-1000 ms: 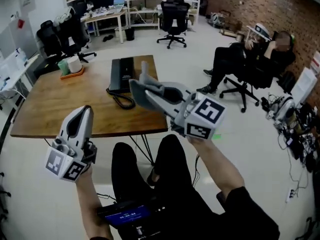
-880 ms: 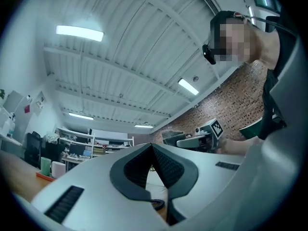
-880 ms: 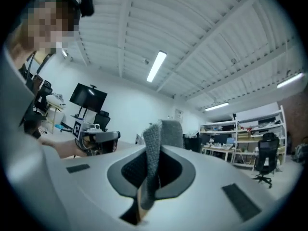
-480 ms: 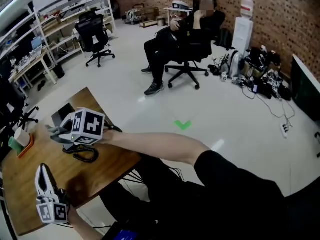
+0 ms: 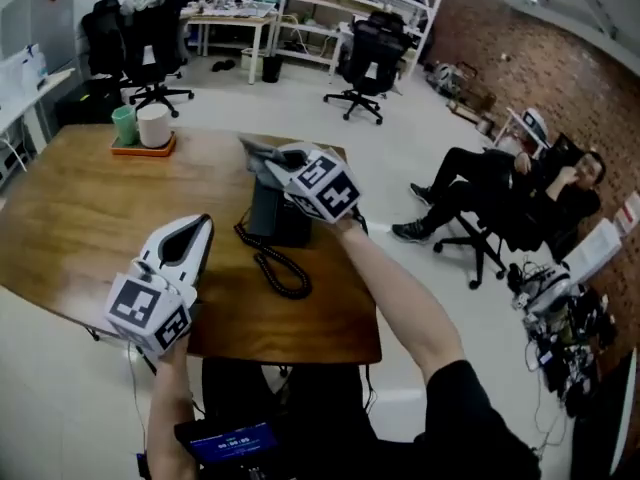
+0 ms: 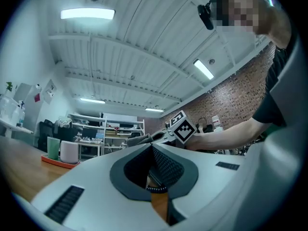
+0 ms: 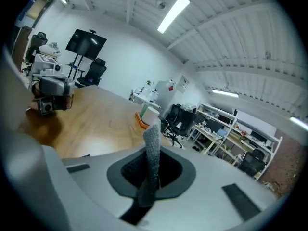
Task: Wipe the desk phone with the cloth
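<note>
A black desk phone lies on the wooden table, its coiled cord trailing toward the front edge. My right gripper hovers over the phone's far end, shut on a grey cloth. In the right gripper view the cloth stands up between the jaws of the right gripper. My left gripper is held near the table's front edge, left of the cord, shut and empty. The left gripper view shows the left gripper with pads together and the right gripper's marker cube beyond.
An orange tray with a green cup and a white cup sits at the table's far left. Office chairs and shelving stand behind. A person sits on a chair to the right, off the table.
The right gripper with the cloth has moved from in front of the table to above the phone. The head view has swung about. The left gripper stays low near the front edge.
</note>
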`<move>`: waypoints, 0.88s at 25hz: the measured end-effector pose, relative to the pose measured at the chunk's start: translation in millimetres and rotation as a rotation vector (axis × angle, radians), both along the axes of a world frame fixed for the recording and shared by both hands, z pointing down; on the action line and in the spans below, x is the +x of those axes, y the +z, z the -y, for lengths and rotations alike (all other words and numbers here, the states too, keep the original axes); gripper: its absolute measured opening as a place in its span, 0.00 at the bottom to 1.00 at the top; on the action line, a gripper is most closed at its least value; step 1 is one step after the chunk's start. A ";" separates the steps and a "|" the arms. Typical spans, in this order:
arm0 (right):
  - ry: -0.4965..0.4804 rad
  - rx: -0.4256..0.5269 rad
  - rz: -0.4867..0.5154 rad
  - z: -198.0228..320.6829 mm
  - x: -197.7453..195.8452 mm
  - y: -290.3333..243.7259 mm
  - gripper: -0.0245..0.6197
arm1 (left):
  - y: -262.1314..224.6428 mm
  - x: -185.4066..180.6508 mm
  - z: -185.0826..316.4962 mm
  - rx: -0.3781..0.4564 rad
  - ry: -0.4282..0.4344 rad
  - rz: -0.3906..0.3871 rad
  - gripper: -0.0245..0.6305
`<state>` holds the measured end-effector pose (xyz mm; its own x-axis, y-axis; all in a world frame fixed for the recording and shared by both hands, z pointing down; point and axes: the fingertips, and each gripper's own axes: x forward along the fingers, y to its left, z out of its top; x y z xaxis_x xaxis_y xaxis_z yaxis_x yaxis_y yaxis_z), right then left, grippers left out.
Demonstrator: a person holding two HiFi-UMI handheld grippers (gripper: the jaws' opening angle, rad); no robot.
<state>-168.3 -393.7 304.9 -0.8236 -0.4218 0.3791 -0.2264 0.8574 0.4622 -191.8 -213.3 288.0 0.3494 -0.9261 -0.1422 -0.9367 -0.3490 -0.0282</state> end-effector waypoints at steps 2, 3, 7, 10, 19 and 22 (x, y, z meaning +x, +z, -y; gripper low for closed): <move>0.023 0.050 0.008 11.3 -24.5 -3.1 0.07 | 2.7 -18.7 -3.5 -0.001 -0.027 0.001 0.02; 0.044 0.088 -0.002 20.3 -33.3 -5.0 0.07 | 4.0 -24.6 -5.2 0.004 -0.037 -0.001 0.02; 0.091 0.170 -0.135 48.5 -44.8 13.3 0.07 | 8.9 -21.6 -8.9 -0.005 -0.029 -0.012 0.02; 0.047 0.189 -0.194 32.2 -44.1 21.3 0.07 | 7.3 -17.6 -9.5 -0.015 -0.001 -0.008 0.02; -0.290 0.272 -0.459 -115.2 -19.6 81.3 0.07 | 4.0 -17.6 -15.7 0.010 0.015 -0.008 0.02; -0.358 0.306 -0.542 -133.5 -15.0 91.2 0.07 | 7.5 -18.0 -16.1 0.010 0.026 -0.011 0.02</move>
